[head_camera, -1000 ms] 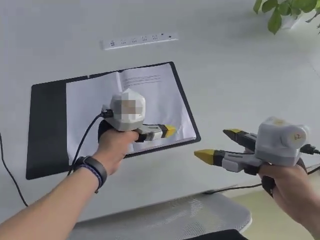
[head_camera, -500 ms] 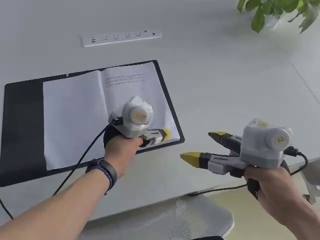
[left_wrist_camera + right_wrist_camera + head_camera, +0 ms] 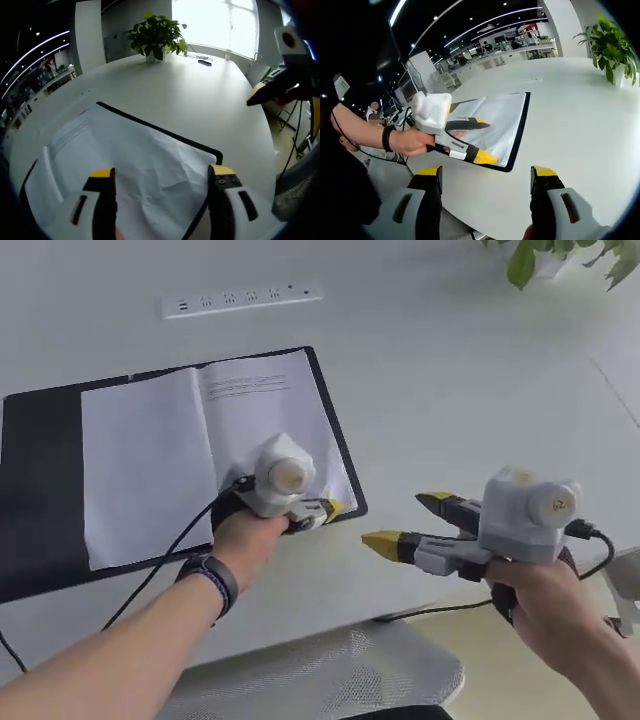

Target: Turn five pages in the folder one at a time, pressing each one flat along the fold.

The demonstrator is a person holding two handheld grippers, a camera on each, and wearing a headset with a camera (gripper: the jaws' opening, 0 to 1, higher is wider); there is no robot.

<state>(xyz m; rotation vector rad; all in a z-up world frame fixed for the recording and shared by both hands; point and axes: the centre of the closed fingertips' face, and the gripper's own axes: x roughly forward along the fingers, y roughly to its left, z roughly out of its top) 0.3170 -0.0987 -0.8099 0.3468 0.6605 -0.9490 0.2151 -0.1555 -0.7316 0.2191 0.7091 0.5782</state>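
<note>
On the near-left part of the white desk (image 3: 450, 390), the black folder (image 3: 40, 490) lies open and flat, its white printed pages (image 3: 150, 460) spread either side of the fold. The left gripper (image 3: 325, 510) sits low over the right-hand page's lower outer corner, its yellow-tipped fingers (image 3: 101, 173) spread wide and holding nothing, seemingly lined up to catch that corner for a turn. The right gripper (image 3: 405, 522) hangs apart from the folder, out past its right edge, fingers likewise wide and empty, probably to leave the page room. A white power strip (image 3: 240, 298) lies beyond the folder; a green potted plant (image 3: 560, 255) stands far right.
</note>
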